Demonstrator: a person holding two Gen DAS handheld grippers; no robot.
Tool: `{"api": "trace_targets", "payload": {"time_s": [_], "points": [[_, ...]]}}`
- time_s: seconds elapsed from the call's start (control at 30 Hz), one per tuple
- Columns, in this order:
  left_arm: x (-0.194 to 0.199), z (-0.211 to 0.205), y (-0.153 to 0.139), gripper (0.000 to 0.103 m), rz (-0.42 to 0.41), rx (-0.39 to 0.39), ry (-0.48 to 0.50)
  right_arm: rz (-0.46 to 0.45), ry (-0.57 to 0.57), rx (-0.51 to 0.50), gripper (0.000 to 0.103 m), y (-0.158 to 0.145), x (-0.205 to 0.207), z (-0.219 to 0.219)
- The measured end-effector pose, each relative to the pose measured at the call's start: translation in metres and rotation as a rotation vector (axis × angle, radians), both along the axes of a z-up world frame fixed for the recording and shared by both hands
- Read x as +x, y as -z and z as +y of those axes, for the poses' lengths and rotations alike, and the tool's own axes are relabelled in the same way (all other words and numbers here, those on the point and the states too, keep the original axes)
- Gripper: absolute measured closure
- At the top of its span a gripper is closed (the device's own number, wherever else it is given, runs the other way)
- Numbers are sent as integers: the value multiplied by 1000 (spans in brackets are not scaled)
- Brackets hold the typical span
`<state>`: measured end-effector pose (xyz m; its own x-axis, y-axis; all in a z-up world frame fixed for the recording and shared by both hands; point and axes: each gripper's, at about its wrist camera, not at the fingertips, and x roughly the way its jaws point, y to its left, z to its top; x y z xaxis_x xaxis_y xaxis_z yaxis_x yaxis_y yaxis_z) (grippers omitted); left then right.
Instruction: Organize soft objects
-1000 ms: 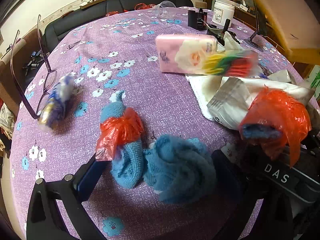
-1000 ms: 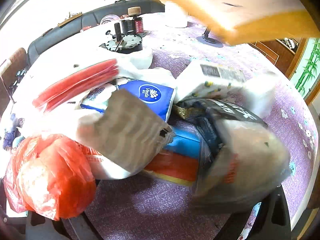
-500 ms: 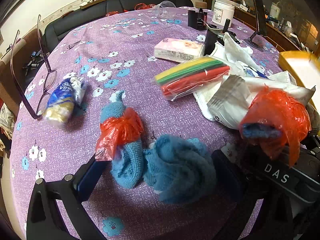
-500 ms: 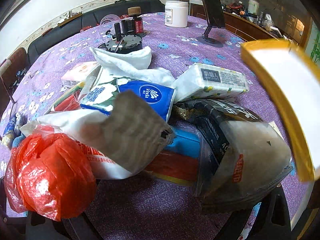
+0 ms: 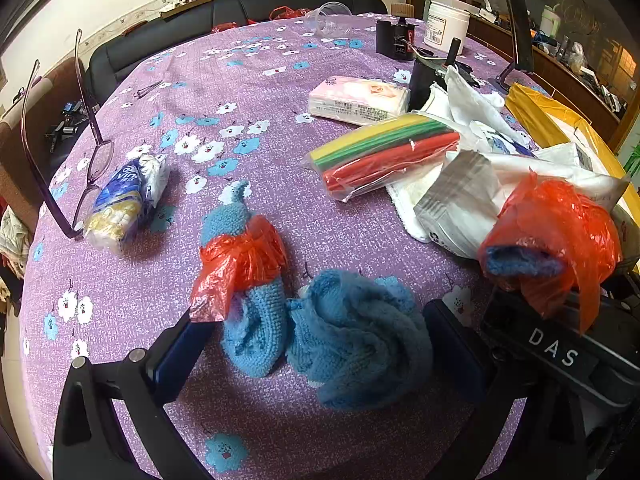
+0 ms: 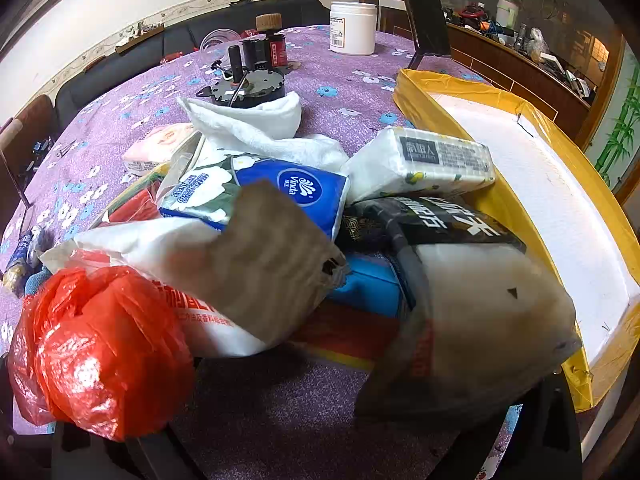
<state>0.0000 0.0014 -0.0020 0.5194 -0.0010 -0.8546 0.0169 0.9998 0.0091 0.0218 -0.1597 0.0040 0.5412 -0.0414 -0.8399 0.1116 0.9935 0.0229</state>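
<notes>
In the left wrist view, my left gripper (image 5: 316, 352) is open low over the purple cloth. A crumpled blue knit piece (image 5: 360, 336) and a blue knit sock banded in red plastic (image 5: 244, 280) lie between its fingers. A red plastic bag holding another blue knit (image 5: 548, 232) rests on the right gripper's black housing (image 5: 560, 356). In the right wrist view, my right gripper (image 6: 340, 432) is open, and the red bag (image 6: 92, 352) drapes over its left finger. Ahead lies a pile: a blue Vinda tissue pack (image 6: 288, 192), a white tissue pack (image 6: 432, 160), a white towel (image 6: 256, 128) and a dark rice bag (image 6: 460, 272).
A yellow-rimmed white foam box (image 6: 540, 184) lies at the right table edge. A pink tissue pack (image 5: 360, 98), a bag of coloured sticks (image 5: 384, 156), a small tissue pack (image 5: 124, 200) and glasses (image 5: 92, 152) are spread around. A black device (image 6: 248, 88) and a white jar (image 6: 352, 28) stand behind.
The yellow box swept overhead and came down at the right edge. The pink pack, the coloured sticks and the small tissue pack tumbled and now lie still. Neither gripper has moved.
</notes>
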Motion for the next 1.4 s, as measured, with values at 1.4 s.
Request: {"api": "trace_targets", "payload": {"time_s": [1.4], "points": [[-37,-15,-37,19,-46,-14,148,-153,-695,408,2,-49,-85,-118]]}}
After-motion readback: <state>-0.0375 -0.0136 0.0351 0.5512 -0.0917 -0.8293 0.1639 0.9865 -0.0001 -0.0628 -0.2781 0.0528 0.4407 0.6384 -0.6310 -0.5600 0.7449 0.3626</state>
